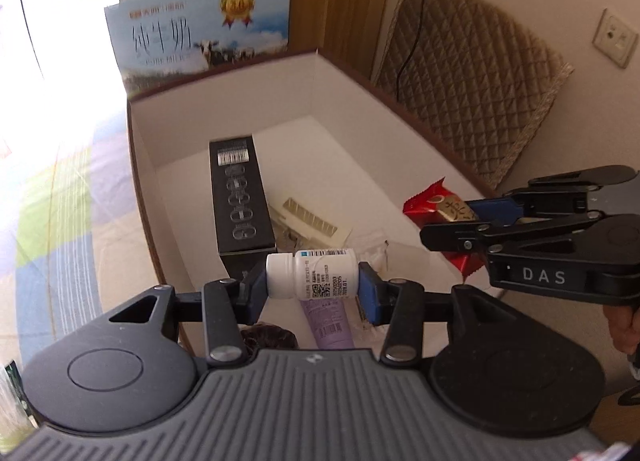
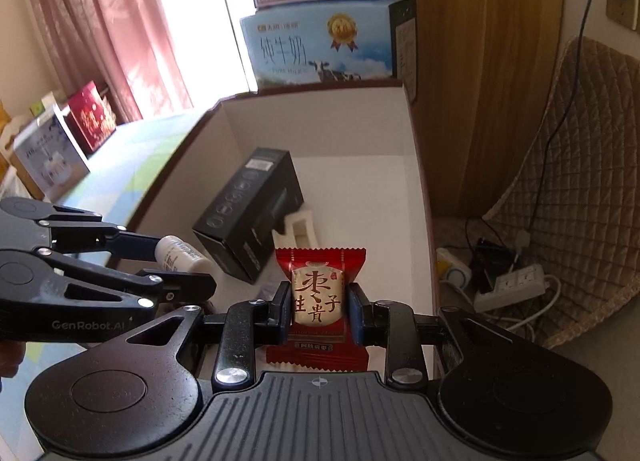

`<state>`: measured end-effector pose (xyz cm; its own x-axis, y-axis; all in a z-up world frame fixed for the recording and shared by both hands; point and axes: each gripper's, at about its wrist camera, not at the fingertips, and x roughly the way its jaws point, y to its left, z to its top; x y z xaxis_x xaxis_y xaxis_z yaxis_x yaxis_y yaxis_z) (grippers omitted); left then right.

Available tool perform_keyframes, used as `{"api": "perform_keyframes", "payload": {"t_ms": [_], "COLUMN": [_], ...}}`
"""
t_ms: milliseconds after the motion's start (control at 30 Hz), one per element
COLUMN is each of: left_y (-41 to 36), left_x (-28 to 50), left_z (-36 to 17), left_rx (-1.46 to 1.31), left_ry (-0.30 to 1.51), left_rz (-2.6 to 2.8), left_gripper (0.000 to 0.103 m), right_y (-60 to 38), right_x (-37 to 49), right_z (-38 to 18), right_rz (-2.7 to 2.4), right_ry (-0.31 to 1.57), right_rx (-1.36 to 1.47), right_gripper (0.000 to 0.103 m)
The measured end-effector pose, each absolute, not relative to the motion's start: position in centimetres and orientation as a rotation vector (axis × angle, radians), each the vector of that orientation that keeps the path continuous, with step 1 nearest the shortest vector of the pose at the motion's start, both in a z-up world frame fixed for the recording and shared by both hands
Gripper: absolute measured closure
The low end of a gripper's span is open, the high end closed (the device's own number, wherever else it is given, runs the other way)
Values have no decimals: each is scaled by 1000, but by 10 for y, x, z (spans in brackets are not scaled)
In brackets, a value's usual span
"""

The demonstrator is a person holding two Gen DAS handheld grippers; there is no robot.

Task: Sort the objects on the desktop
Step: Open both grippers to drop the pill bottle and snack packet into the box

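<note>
My left gripper [image 1: 312, 285] is shut on a small white pill bottle [image 1: 311, 275], held sideways above the near end of a white cardboard box [image 1: 348, 73]. The same bottle [image 2: 182, 255] and left gripper [image 2: 182, 265] show at the left of the right wrist view. My right gripper [image 2: 318, 309] is shut on a red snack packet [image 2: 318, 293] with Chinese writing, hanging over the box [image 2: 416, 189]. In the left wrist view that packet [image 1: 436, 205] and the right gripper [image 1: 448, 227] sit above the box's right wall.
Inside the box lie a black carton [image 1: 240, 197], a cream plastic comb-like piece [image 1: 312, 221] and a purple tube [image 1: 328, 321]. Behind the box stands a blue milk carton [image 1: 200, 37]. A quilted cushion [image 1: 472, 73] leans on the wall; a power strip [image 2: 512, 287] lies on the floor.
</note>
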<state>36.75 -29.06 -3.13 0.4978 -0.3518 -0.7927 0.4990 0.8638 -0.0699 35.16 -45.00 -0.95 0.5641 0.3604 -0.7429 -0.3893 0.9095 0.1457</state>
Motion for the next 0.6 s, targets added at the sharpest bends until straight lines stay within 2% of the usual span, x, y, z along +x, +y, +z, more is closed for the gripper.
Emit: {"api": "perform_keyframes", "payload": {"t_ms": [267, 600], "left_y": [-294, -307], "left_x": [385, 392], "left_z": [-56, -65], "left_rx": [200, 332], "left_ry": [1012, 1037], "left_rz": [-475, -484], "left_gripper": [62, 62], "right_y": [-447, -445], "right_x": [361, 368], "right_z": [-21, -25], "right_rz": [437, 429], "right_ry": [908, 937], "right_rx": [-78, -115], "right_gripper": [77, 77]}}
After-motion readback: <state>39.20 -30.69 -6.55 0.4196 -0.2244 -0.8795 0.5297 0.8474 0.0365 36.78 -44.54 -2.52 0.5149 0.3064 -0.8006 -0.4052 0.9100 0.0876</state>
